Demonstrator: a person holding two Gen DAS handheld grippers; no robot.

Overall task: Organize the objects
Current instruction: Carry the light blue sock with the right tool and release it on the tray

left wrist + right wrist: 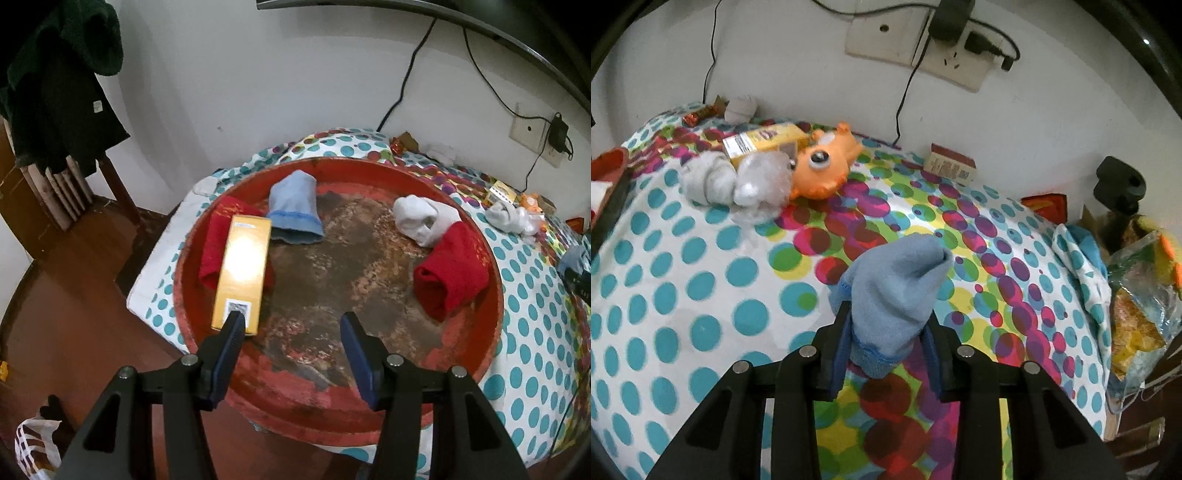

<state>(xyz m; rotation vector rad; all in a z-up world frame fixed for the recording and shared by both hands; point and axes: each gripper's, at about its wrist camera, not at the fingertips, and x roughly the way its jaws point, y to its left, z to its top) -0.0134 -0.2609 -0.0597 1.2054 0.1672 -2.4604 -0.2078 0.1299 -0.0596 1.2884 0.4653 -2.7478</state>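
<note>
My left gripper (291,323) is open and empty above the near part of a round red tray (493,280). In the tray lie a yellow box (243,269) on a red sock (218,236), a light blue sock (295,210), a white sock (421,218) and a second red sock (450,277). The left finger's tip overlaps the box's near end. My right gripper (886,325) is shut on another light blue sock (897,288) and holds it above the polka-dot cloth (701,273).
On the cloth at the back lie a grey-white sock bundle (713,181), an orange toy (823,166), a yellow carton (764,142) and a small box (951,164). Snack bags (1141,317) sit at the right edge. A wooden chair (66,177) with dark clothing stands left.
</note>
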